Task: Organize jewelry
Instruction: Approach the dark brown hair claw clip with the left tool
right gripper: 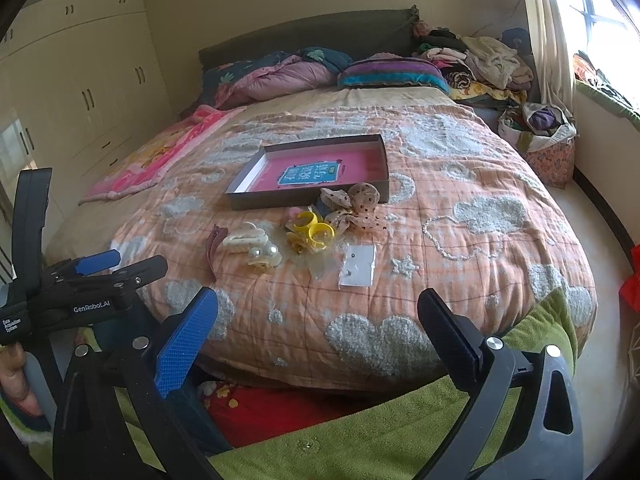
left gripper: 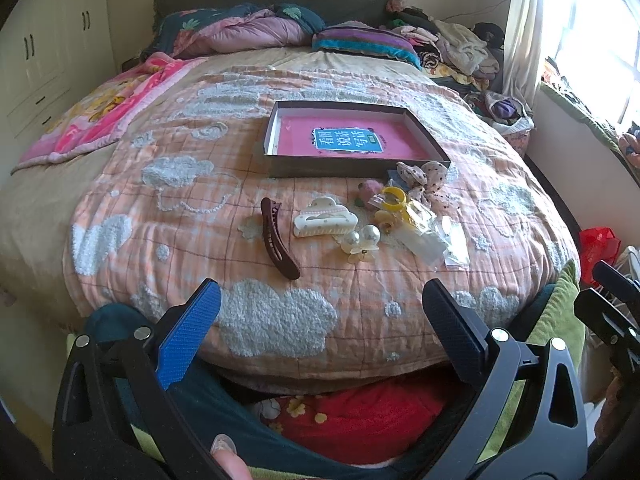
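A shallow grey box [left gripper: 280, 166] [right gripper: 240, 200] with a pink book inside lies on the bed. In front of it lie a brown hair clip [left gripper: 276, 238] [right gripper: 212, 246], a white claw clip [left gripper: 324, 220] [right gripper: 244, 240], pearl ornaments [left gripper: 362, 240] [right gripper: 264, 256], yellow rings [left gripper: 394, 196] [right gripper: 316, 232], a dotted bow [left gripper: 426, 178] [right gripper: 356, 204] and clear earring bags [left gripper: 448, 240] [right gripper: 358, 266]. My left gripper [left gripper: 322, 298] [right gripper: 120, 262] is open and empty, short of the items. My right gripper [right gripper: 318, 308] is open and empty, also short of them.
The peach cloud quilt [left gripper: 280, 320] [right gripper: 460, 260] covers the bed. Pillows and folded bedding [left gripper: 256, 32] lie at the headboard. A clothes pile [right gripper: 480, 64] sits at the far right. Wardrobes [right gripper: 80, 92] stand on the left. A green towel [right gripper: 360, 440] lies below.
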